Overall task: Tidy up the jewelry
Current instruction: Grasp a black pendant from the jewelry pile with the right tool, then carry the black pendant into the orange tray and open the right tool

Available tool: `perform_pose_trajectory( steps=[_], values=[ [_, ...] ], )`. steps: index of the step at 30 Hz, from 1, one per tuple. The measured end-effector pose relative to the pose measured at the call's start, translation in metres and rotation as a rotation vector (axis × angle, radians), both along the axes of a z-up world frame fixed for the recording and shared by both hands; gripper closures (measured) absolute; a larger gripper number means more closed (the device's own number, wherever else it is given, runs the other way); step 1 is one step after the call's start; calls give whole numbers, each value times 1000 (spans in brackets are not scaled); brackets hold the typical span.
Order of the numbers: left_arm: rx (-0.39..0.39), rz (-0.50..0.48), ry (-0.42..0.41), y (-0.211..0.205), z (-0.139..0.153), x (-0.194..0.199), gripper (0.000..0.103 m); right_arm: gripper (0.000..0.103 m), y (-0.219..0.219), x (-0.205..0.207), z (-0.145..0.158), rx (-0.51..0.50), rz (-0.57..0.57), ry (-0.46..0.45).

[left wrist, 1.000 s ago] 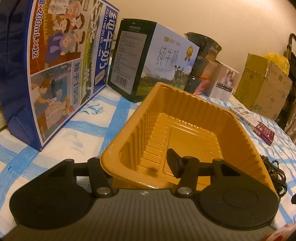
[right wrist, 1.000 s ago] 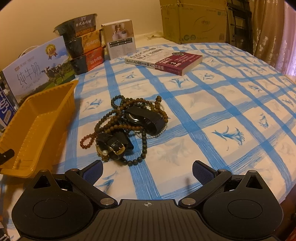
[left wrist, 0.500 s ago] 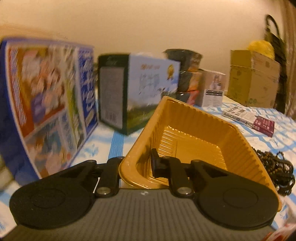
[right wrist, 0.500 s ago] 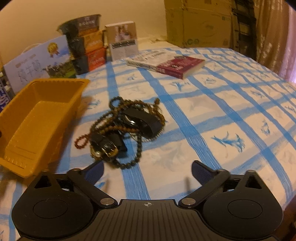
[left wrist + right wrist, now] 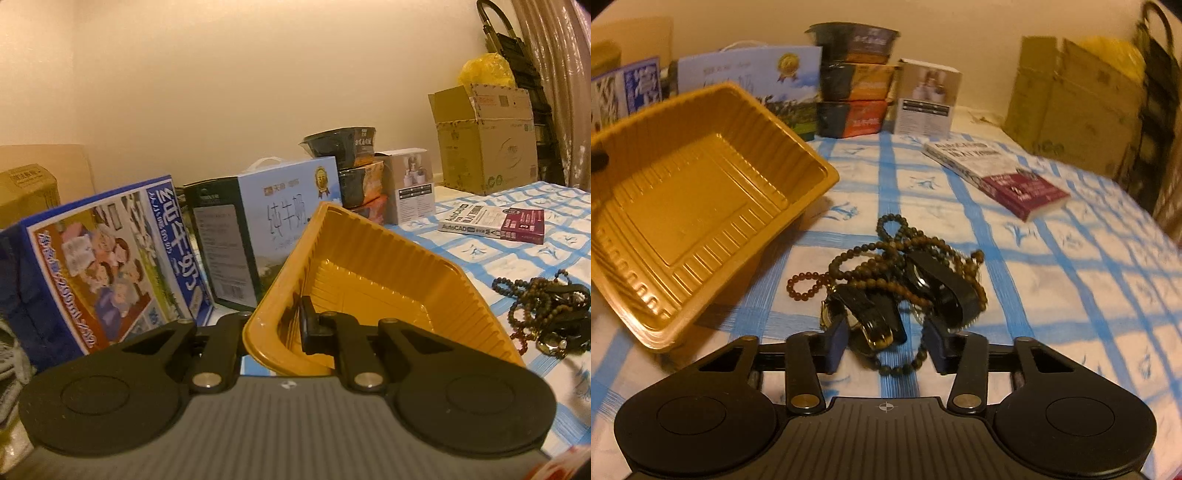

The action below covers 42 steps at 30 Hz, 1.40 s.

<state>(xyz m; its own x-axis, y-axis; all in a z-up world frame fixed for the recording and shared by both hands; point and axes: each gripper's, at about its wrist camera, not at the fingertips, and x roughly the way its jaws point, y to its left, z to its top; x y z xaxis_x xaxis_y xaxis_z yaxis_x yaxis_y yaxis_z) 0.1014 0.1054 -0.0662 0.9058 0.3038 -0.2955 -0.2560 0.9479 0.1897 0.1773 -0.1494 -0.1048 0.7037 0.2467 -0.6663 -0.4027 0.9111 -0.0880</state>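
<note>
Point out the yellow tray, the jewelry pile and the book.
yellow tray [image 5: 701,206]: right wrist view, bare floor.
jewelry pile [image 5: 938,280]: right wrist view, black watch strap.
book [image 5: 1027,188]: right wrist view, maroon cover.

We note the tray [image 5: 701,206] at left on the tablecloth [image 5: 1052,295], tilted, its near rim clamped in the left gripper [image 5: 273,325]. Just right of the tray lies the jewelry pile [image 5: 901,280], apart from it. The right gripper [image 5: 886,347] sits at the pile's near edge, one finger on either side. Far right of the pile lies a book [image 5: 997,177]. Behind the tray stand milk cartons [image 5: 266,229]; right of them stacked bowls [image 5: 855,81], then a small box [image 5: 927,99]. A cardboard box [image 5: 1071,107] stands at far right.
</note>
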Motion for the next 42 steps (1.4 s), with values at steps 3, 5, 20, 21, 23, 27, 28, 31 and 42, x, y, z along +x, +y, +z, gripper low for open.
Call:
perform_pose_trajectory(
  steps=[3, 5, 20, 21, 23, 27, 28, 31, 42],
  values=[
    [-4, 10, 3, 1, 1, -2, 91, 74, 9, 3, -3, -57, 24, -1],
    [-4, 11, 3, 2, 3, -2, 91, 85, 13, 5, -8, -97, 31, 11],
    [-8, -17, -11, -3, 8, -4, 93, 89, -67, 35, -10, 608, -366, 421],
    [-9, -19, -11, -3, 8, -4, 93, 89, -73, 36, -10, 652, -389, 440],
    [-8, -20, -11, -3, 8, -4, 93, 89, -82, 35, -10, 729, -424, 468],
    [-8, -20, -11, -3, 8, -4, 93, 89, -85, 33, 0, 816, -428, 490],
    [-8, -19, -11, -3, 8, -4, 93, 89, -83, 33, 5, 829, -411, 488],
    [-8, -20, -10, -2, 8, -4, 93, 89, -73, 29, 15, 867, -361, 496],
    [-16, -14, -5, -3, 7, -3, 93, 88, 7, 27, 18, 845, -202, 558]
  ],
)
